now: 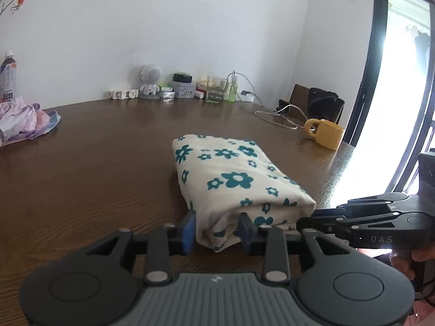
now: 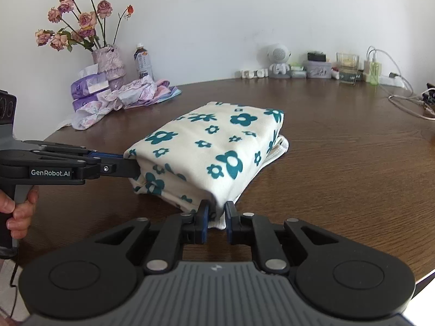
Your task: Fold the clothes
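- Folded cloth (image 2: 214,146), cream with teal flowers, lies as a thick bundle near the middle of the brown wooden table (image 2: 339,168); its underside and inner layers are hidden, and only a strip of white ribbed edge shows beneath the right side in the right wrist view
- The table runs wide and bare to the left and behind the bundle in the left wrist view; its right edge falls off close to the bundle toward a bright glass door (image 1: 402,81), washed out by glare
- Crumpled pastel clothes (image 2: 136,95) sit heaped at the far left by a vase of dried roses (image 2: 108,59), tissue packs (image 2: 87,89) and a bottle (image 2: 142,62), well apart from the bundle
- Small clutter lines the wall: a white robot figure (image 1: 151,81), boxes, a clear container, and chargers with cables; the details are too small to make out
- A yellow mug (image 1: 325,133) lies on its side near the right edge, beyond the bundle
- Left gripper (image 1: 217,231) has its blue pads spread either side of the bundle's near corner, not pinching it
- Right gripper (image 2: 217,217) is nearly closed, clamped on the bundle's near lower corner
- A hand (image 2: 20,209) holds the left gripper's handle, mostly cut off at the frame edge
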A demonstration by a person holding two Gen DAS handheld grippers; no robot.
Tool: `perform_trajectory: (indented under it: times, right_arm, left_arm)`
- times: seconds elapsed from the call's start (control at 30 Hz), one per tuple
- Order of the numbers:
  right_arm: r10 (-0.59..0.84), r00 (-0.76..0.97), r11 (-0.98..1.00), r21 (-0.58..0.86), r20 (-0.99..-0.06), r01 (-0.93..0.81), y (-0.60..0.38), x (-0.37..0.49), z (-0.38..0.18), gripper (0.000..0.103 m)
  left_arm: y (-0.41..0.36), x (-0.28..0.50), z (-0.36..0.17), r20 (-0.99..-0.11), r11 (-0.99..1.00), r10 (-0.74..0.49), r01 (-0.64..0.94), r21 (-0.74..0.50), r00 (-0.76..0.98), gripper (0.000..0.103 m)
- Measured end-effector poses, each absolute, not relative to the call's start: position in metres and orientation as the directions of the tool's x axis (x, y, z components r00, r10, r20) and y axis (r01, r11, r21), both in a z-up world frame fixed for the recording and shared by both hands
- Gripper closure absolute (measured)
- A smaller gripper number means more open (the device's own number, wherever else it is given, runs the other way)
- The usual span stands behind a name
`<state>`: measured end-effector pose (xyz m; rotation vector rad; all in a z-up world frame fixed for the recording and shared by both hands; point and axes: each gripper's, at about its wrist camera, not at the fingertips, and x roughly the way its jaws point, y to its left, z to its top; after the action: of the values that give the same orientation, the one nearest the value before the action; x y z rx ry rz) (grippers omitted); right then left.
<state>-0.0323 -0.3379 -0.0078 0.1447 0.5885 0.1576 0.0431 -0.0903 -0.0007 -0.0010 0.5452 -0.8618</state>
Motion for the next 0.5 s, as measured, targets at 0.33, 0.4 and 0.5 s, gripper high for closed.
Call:
perform_trajectory:
  times: [0.33, 0.4, 0.5]
  right_arm:
    - [0.223, 0.853, 0.862, 0.505, -0.472, 0.054, -0.377, 0.001, -0.004, 0.053]
    - [0.244, 0.834, 0.839, 0.539, -0.495, 0.075, -0.378, 0.01, -0.015, 0.061]
    - [0.252, 0.834, 0.84, 0.539, -0.492, 0.065, -0.376, 0.009, -0.02, 0.068]
  left_arm:
    - [-0.107, 0.093, -0.004, -0.491, 0.721, -0.692, 0.538, -0.437, 0.529, 0.054]
    - [-0.109, 0.097, -0.012, -0.495, 0.707, -0.706, 0.548, -0.448, 0.506, 0.081]
    - [-0.106, 0.101, -0.01, -0.486, 0.686, -0.726, 0.557, -0.468, 0.486, 0.079]
